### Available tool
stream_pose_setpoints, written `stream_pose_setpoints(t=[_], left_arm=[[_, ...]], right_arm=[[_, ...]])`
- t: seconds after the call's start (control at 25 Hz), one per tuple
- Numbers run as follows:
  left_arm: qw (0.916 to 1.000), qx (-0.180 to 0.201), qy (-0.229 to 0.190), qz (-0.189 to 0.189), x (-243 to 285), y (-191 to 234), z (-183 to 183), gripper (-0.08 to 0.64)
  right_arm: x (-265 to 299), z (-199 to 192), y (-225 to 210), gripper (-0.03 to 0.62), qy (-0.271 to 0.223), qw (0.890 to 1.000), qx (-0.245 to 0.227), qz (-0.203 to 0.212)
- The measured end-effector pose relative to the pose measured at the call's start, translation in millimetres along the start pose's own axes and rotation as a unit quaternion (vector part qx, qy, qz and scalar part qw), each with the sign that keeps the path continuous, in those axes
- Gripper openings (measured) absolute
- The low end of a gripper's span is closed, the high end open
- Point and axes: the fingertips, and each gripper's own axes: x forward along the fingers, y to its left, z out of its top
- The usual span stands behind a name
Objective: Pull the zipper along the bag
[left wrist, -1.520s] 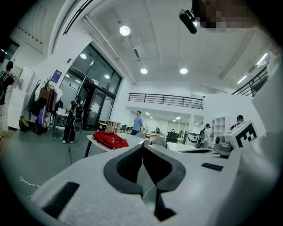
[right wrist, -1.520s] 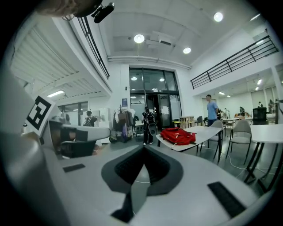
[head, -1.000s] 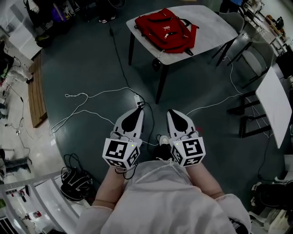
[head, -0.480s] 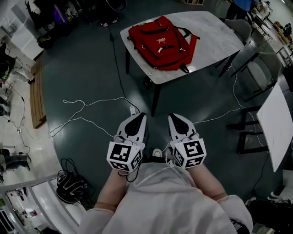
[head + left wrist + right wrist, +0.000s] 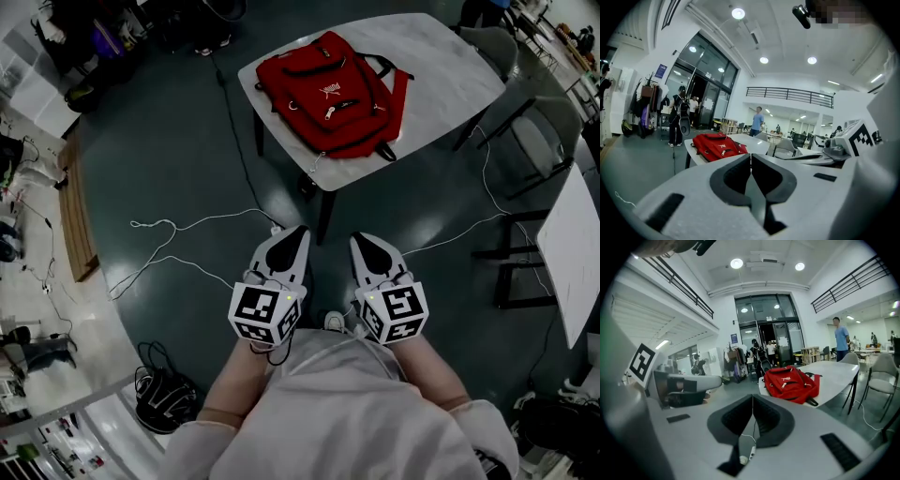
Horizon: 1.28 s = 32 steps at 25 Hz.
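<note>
— Where's the bag (image 5: 328,94)?
— On the table (image 5: 441,66), straight ahead and well apart from us, its length running away from us.
— Jaws?
— The left gripper (image 5: 297,232) and right gripper (image 5: 363,241) are both pressed together, empty. Neither looks nearer.

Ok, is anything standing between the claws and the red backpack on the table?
Nothing visible blocks the way. The left claw and right claw are shut and empty, apart from the red backpack, which lies near the white table's closest corner. Only floor with thin white cables lies between.
</note>
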Motion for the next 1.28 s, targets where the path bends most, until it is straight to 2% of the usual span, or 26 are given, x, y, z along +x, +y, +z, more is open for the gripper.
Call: stream_pose_setpoints(t=[0.44, 0.76, 0.92, 1.08, 1.28], left_arm=[[0.9963, 0.014, 0.028, -0.081, 69, 139, 42, 0.021], [0.9908, 0.025, 0.056, -0.121, 97, 231, 48, 0.021], [0.9883, 0.028, 0.077, -0.129, 120, 248, 25, 0.021], [0.98, 0.035, 0.111, -0.162, 141, 238, 1, 0.021], [0.9717, 0.044, 0.143, -0.183, 174, 223, -24, 0.021]], right_arm=[[130, 39, 8, 0.028, -0.012, 0.994, 0.05, -0.1], [206, 54, 25, 0.028, -0.01, 0.985, 0.067, -0.158], [220, 39, 6, 0.028, 0.013, 0.978, 0.069, -0.194], [221, 18, -27, 0.028, 0.047, 0.968, 0.082, -0.232], [231, -11, -74, 0.028, 0.092, 0.96, 0.093, -0.246]])
